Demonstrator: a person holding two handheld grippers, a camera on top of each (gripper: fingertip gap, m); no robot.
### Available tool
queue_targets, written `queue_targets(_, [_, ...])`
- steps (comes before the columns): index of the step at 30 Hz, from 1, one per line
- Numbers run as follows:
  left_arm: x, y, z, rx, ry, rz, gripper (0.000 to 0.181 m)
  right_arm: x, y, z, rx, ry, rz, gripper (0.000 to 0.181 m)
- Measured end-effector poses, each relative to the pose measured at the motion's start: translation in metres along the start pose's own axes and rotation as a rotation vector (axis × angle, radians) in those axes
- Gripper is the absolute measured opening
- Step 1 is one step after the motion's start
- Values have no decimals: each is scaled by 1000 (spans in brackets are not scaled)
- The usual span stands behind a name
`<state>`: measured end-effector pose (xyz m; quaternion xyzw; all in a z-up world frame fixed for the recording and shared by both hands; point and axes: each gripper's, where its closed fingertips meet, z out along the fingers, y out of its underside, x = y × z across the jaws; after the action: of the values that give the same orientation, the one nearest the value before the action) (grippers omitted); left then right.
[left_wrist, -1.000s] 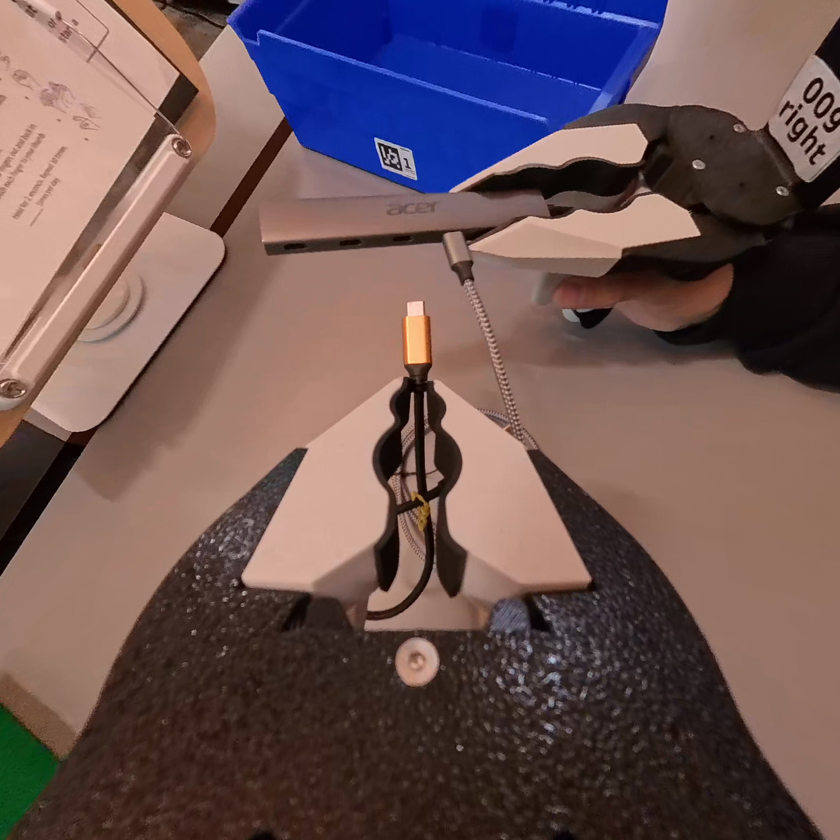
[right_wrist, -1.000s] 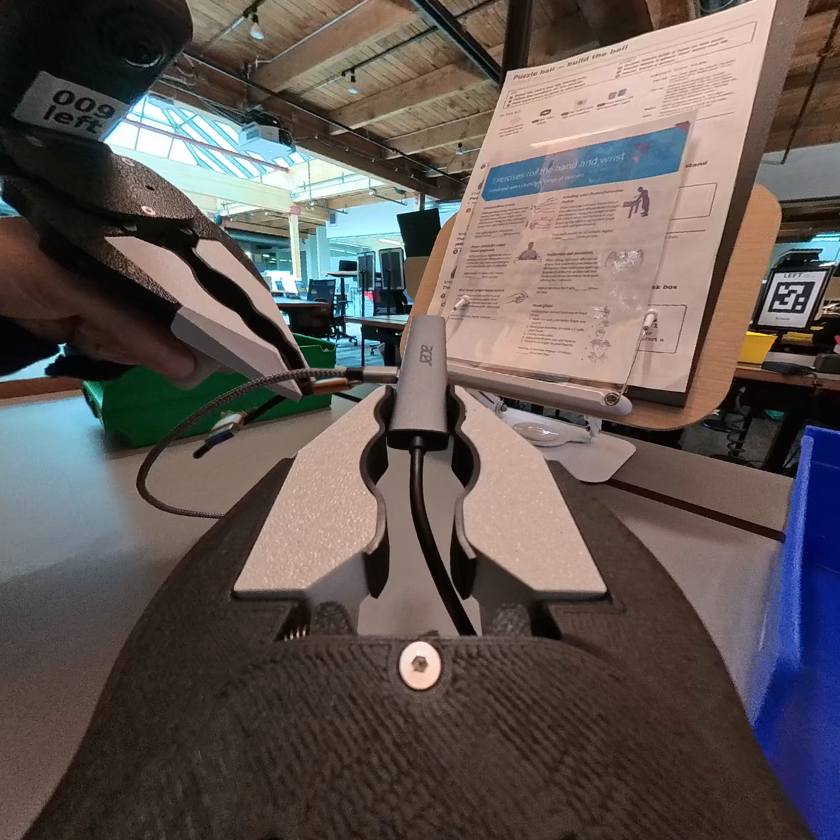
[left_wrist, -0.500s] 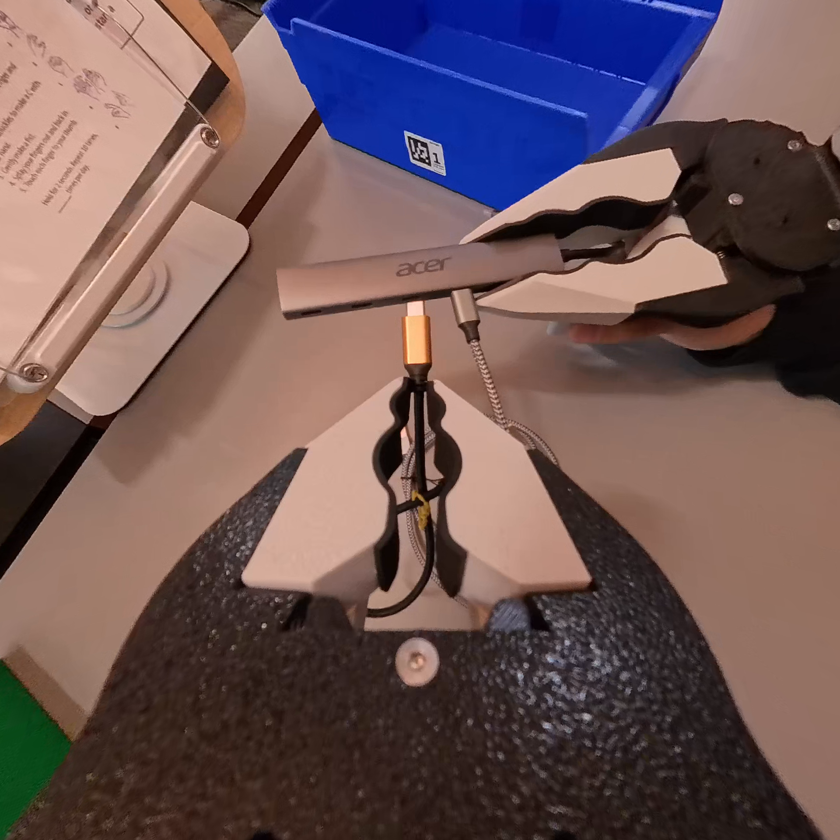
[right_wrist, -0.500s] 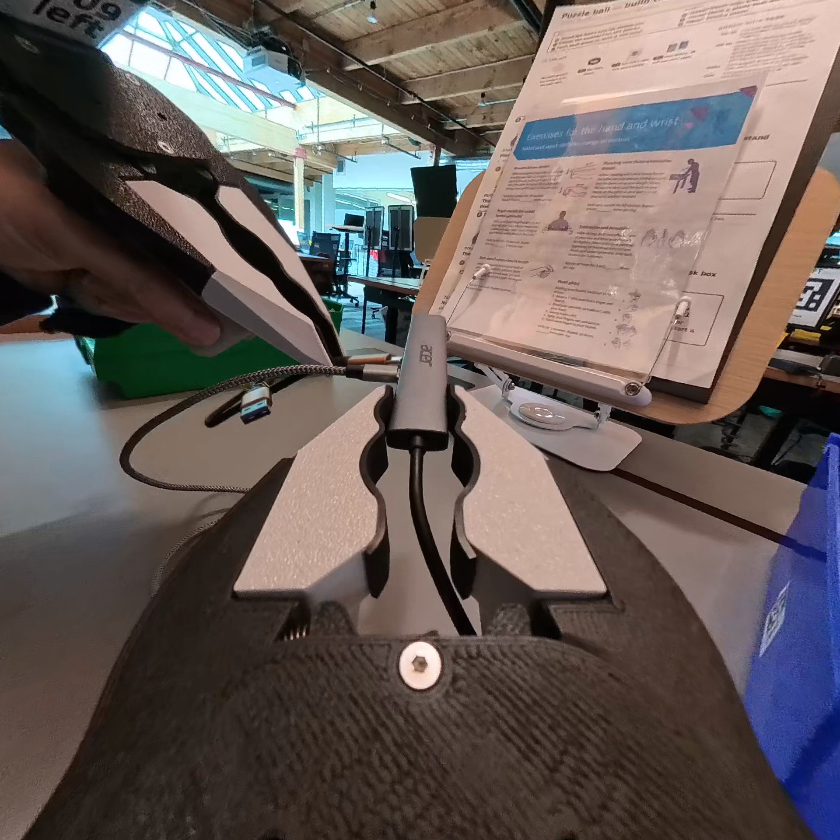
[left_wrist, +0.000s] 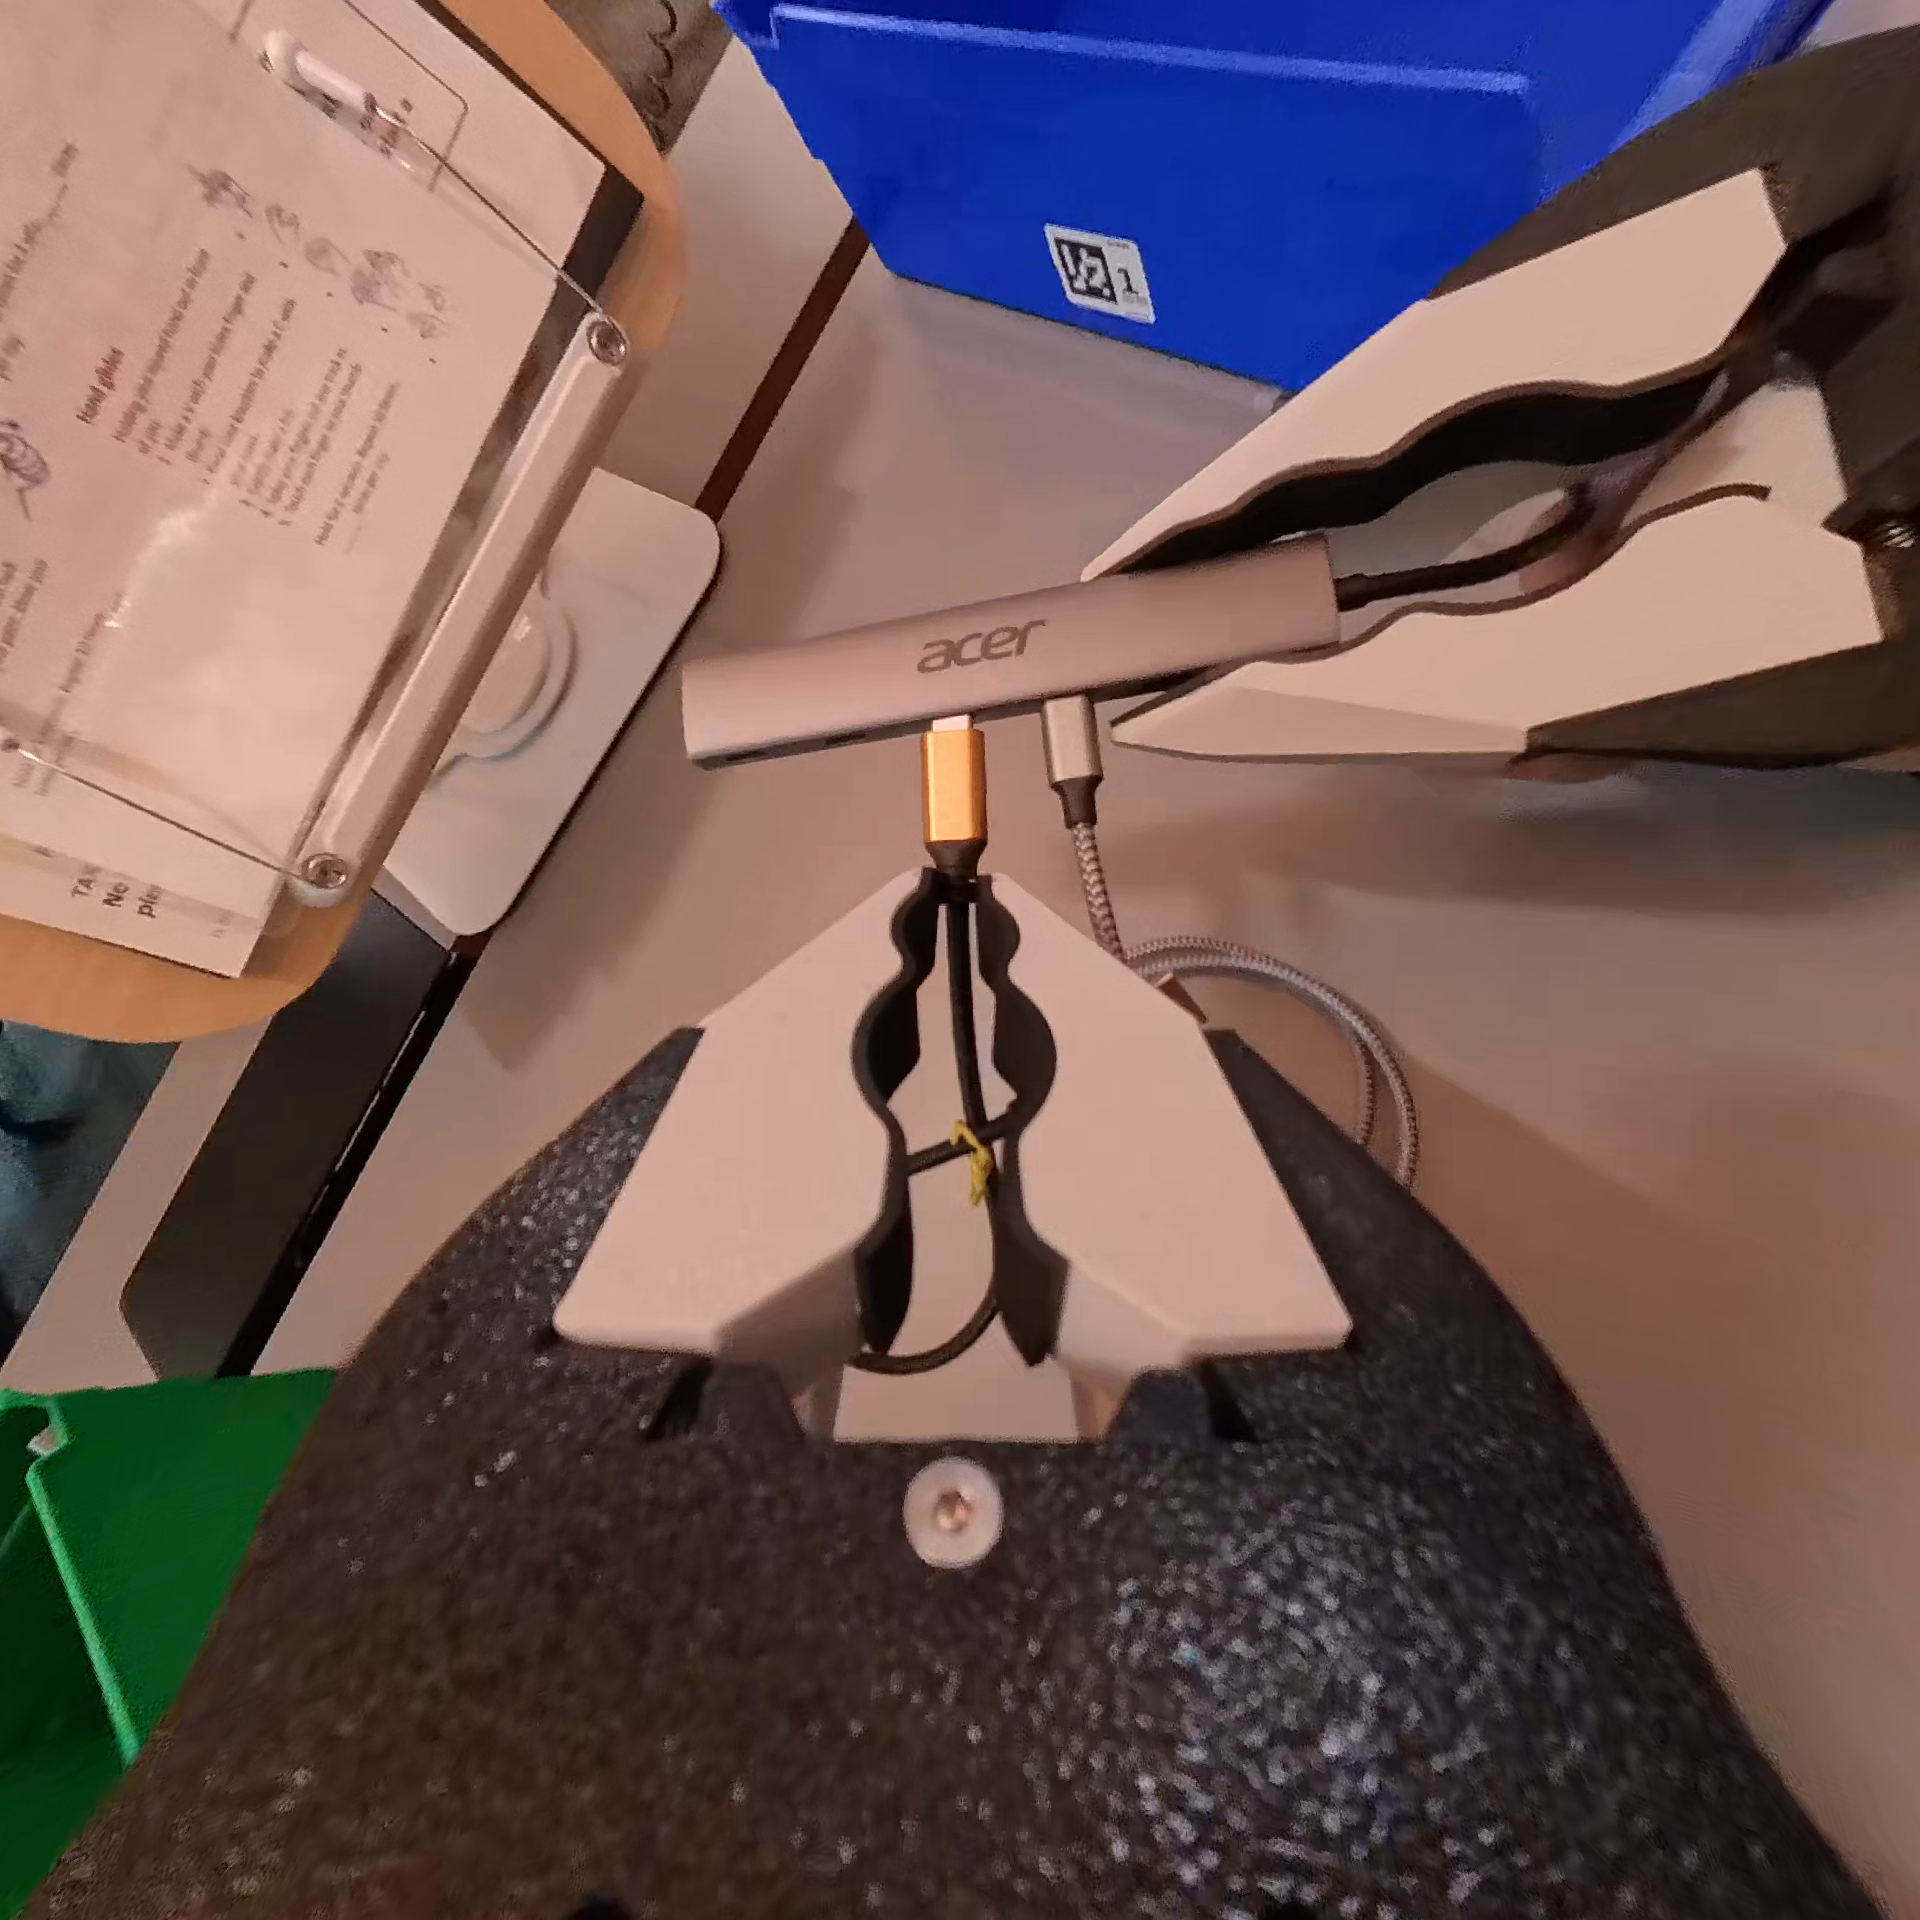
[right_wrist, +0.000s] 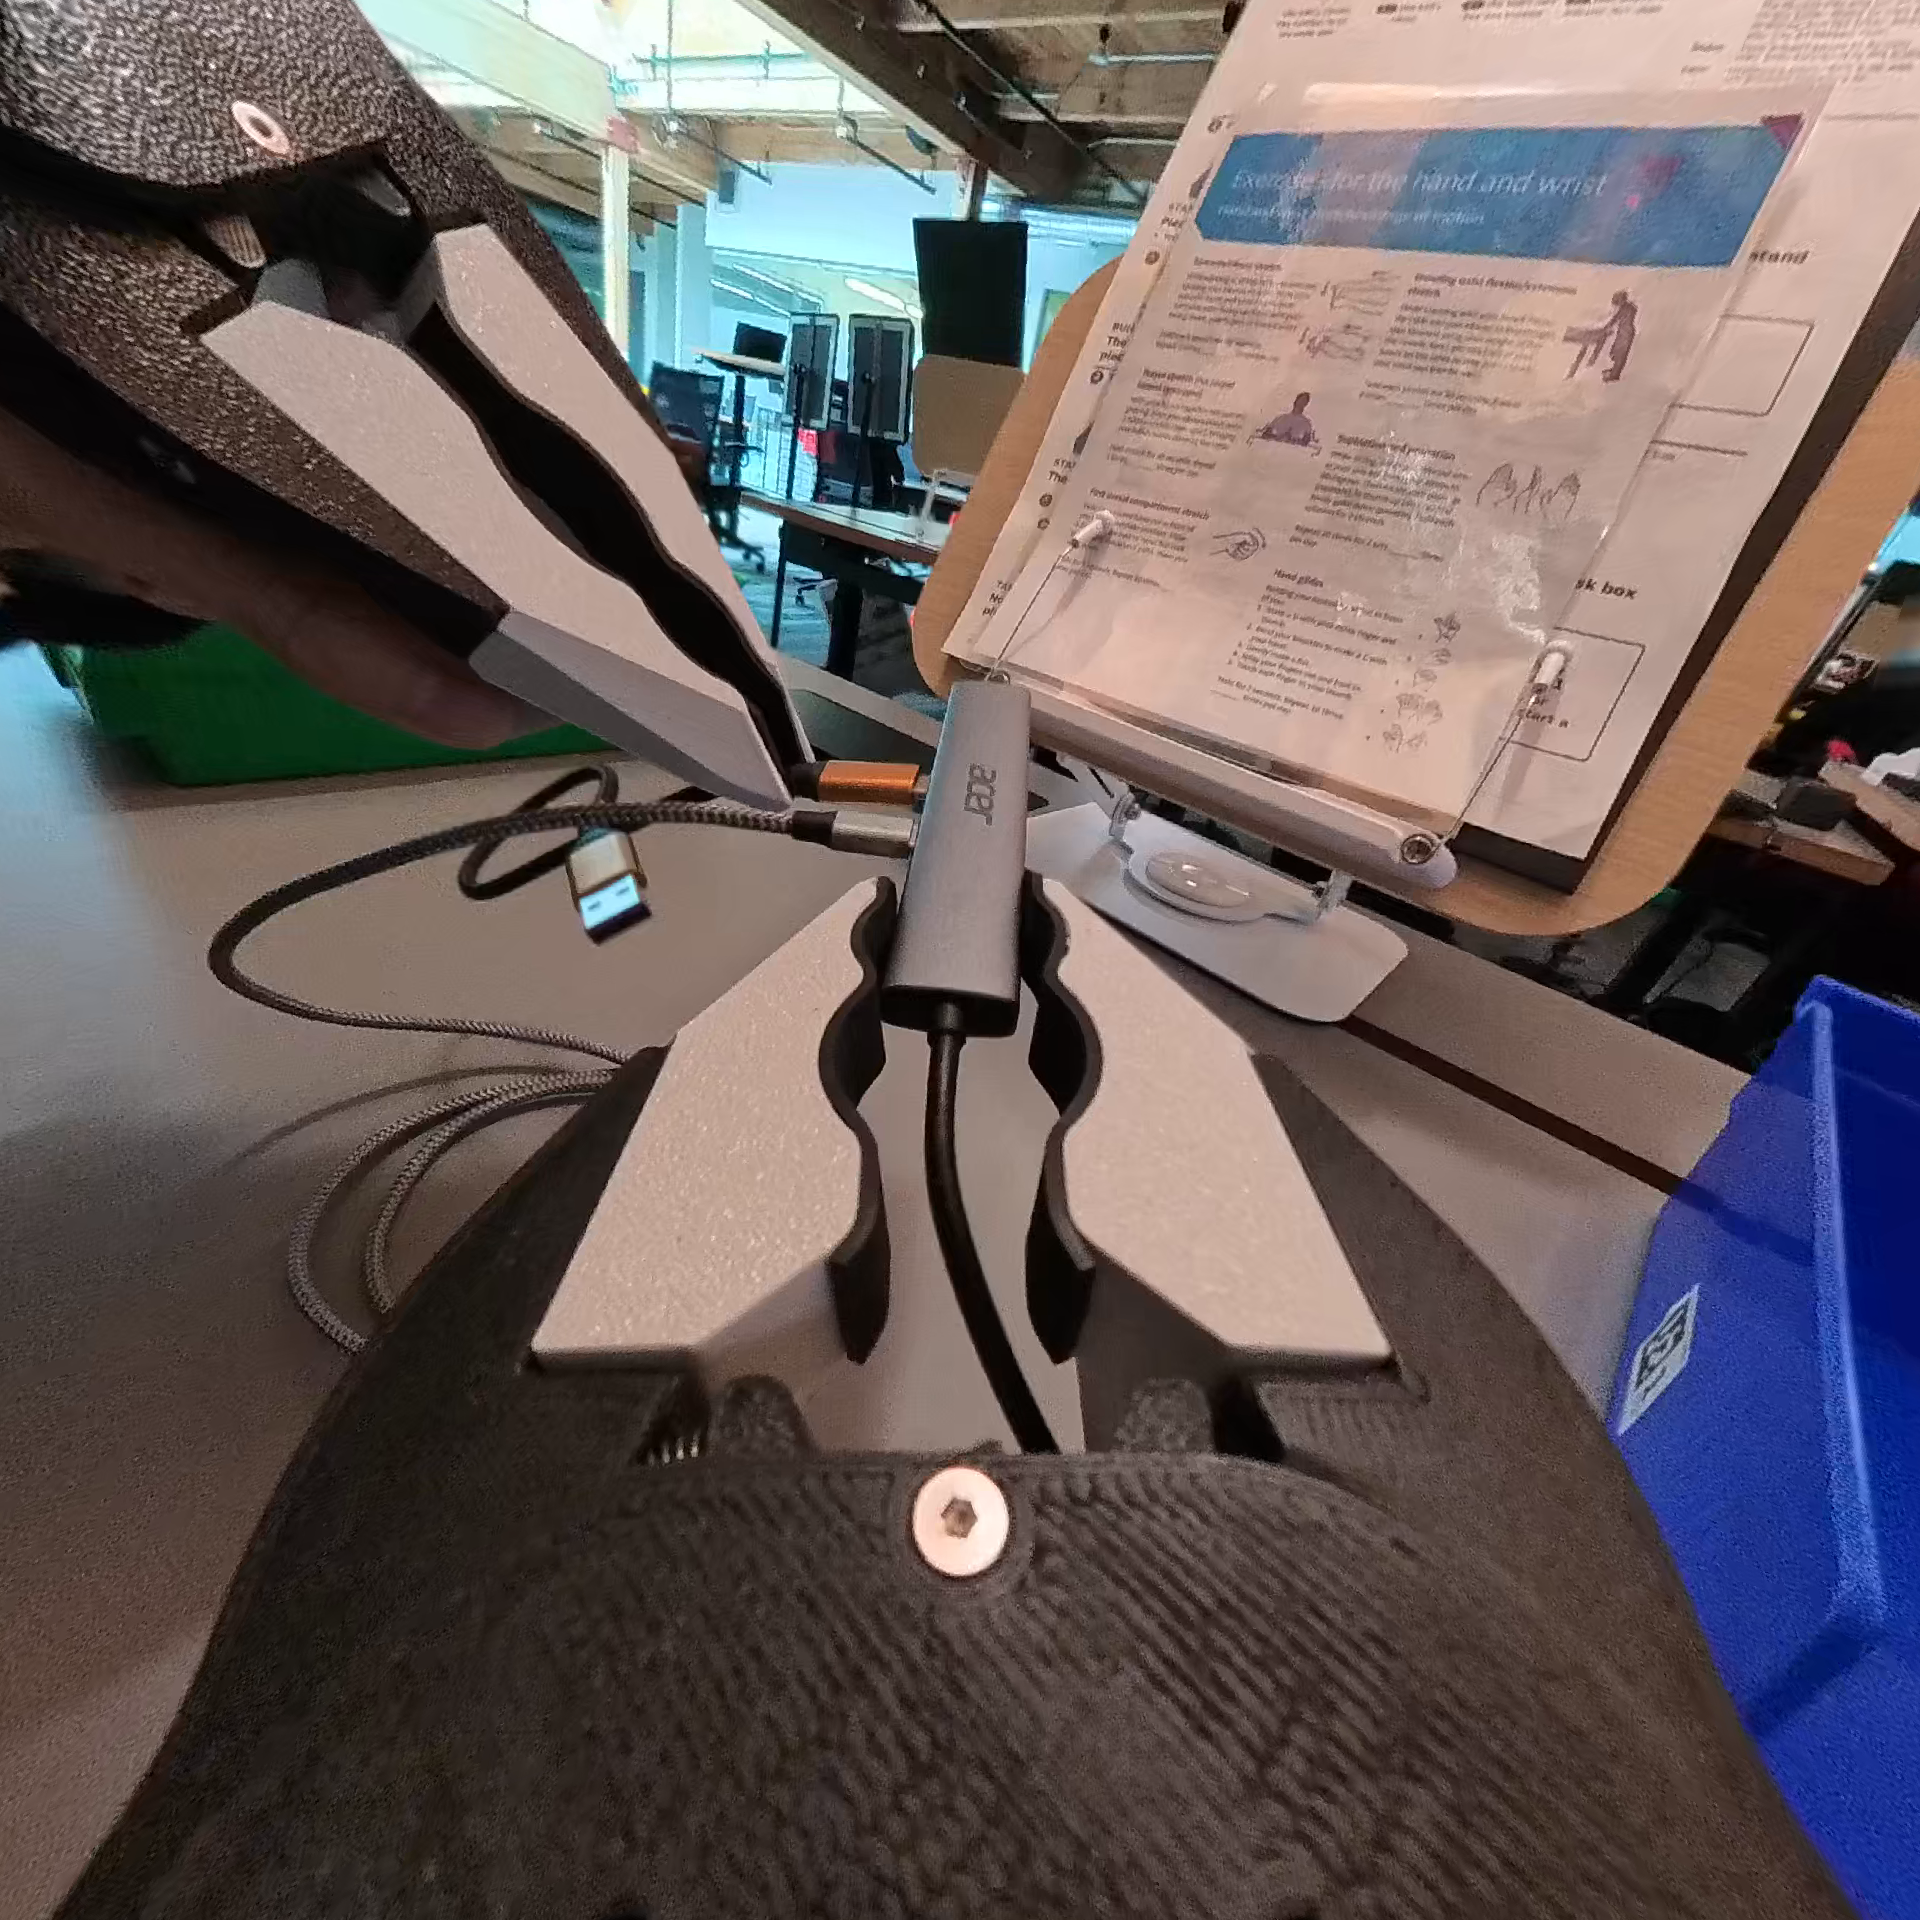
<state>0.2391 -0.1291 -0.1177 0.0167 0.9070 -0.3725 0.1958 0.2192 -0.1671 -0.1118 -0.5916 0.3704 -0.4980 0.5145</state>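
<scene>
**Q:** What does each pair of jaws hold?

**A:** The left gripper (left_wrist: 954, 883) is pinched narrow on a thin black cable, just behind its orange plug (left_wrist: 952, 790). The grip at the neck leaves the whole plug body jutting forward of the tips. The right gripper (right_wrist: 961, 894) is closed on the cable end of a slim grey hub (right_wrist: 961, 831), so most of the hub length stands free beyond the tips with its port side exposed.

**Q:** How do plug and hub meet?

**A:** The metal tip of the orange plug touches the hub's side at a port; whether it is seated cannot be told. Just beside it, a silver plug (left_wrist: 1070, 743) on a grey braided cable (left_wrist: 1247, 961) sits in a neighbouring port, its cable looping down to the table (left_wrist: 1507, 1039). Both grippers are held above the table, square to one another, so the plug axis faces the port row.

**Q:** What lies about them?

**A:** In the right wrist view a loose flat plug (right_wrist: 608, 883) hangs from the black cable's other end. A blue bin (left_wrist: 1195, 156) stands beyond the hub, a document stand (right_wrist: 1403, 468) with printed sheets beside it, and a green bin (left_wrist: 94, 1538) nearer the left gripper.
</scene>
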Motion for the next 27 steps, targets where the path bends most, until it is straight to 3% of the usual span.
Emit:
queue_targets(5, [2, -6, 3, 66, 43, -26, 3, 1, 2, -1, -17, 16, -10, 23])
queue_targets(12, [9, -4, 11, 103, 113, -54, 5, 2, -18, -6, 72, 41, -105, 23])
queue_targets(16, [9, -28, -20, 267, 245, -135, 12, 15, -42, -21, 183, 23, -26, 22])
queue_targets(20, [-34, -27, -46, 328, 93, -193, 34, 21, -74, -39, 257, 74, -115, 22])
queue_targets(23, [-62, -19, -60, 341, -7, -240, 36, 24, -109, -58, 318, 118, -183, 22])
queue_targets(27, [-75, -12, -70, 342, -46, -245, 35, 23, -151, -71, 352, 74, -137, 22])
